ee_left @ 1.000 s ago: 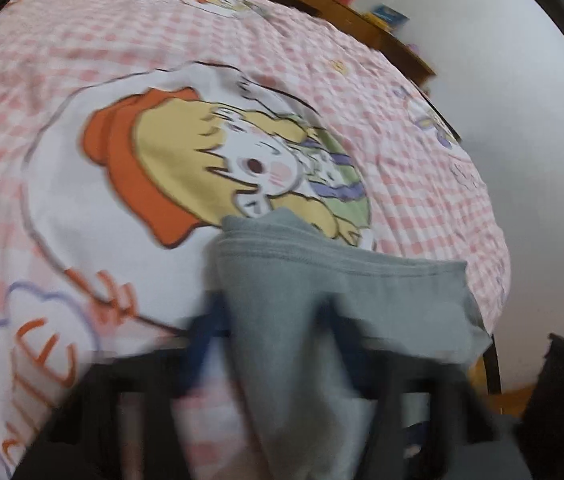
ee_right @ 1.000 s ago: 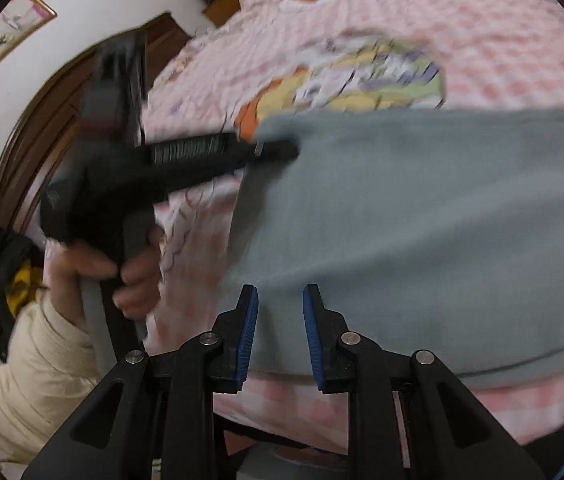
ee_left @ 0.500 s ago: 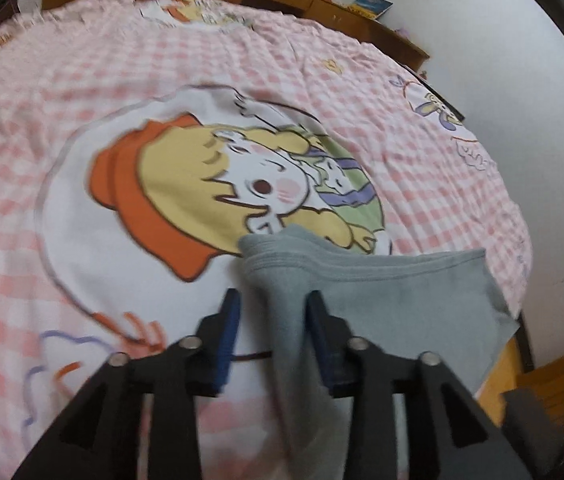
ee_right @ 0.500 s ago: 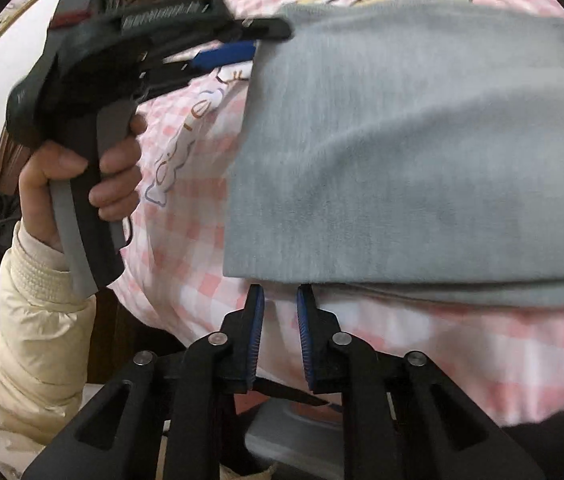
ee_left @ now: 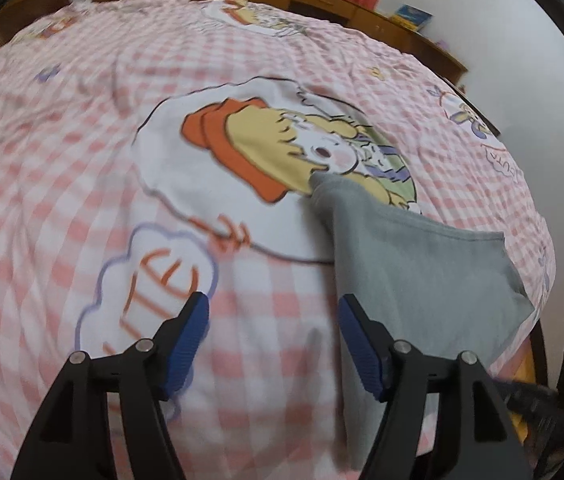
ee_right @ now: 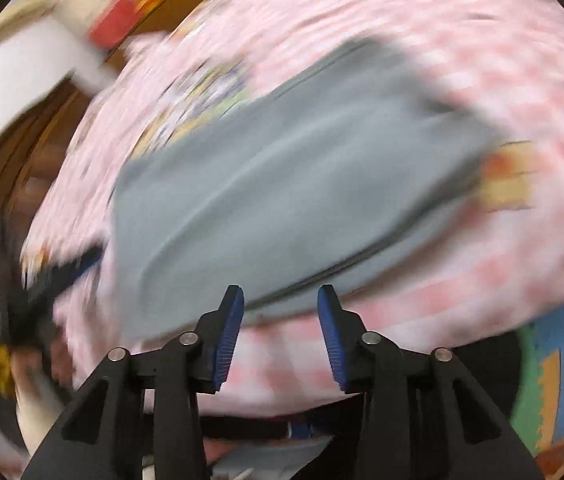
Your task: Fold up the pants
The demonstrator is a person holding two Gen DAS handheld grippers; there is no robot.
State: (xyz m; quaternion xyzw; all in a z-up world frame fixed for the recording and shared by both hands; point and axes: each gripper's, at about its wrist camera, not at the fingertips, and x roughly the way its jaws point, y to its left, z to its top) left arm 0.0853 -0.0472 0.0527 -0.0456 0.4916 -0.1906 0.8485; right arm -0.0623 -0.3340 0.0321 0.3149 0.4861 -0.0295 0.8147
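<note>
Grey pants folded flat on the pink checked bedspread [ee_left: 82, 152]

Left gripper [ee_left: 272, 334] opening wide, nothing between its pads, pants [ee_left: 413, 276] at 3 o'clock. Right gripper [ee_right: 280, 328] opening too, empty, pants [ee_right: 282, 184] at 12.

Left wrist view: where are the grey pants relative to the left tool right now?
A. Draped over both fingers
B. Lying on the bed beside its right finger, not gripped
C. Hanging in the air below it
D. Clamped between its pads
B. The grey pants lie flat on the checked bedspread to the right of the left tool, whose jaws are opening with only bedspread between them.
</note>
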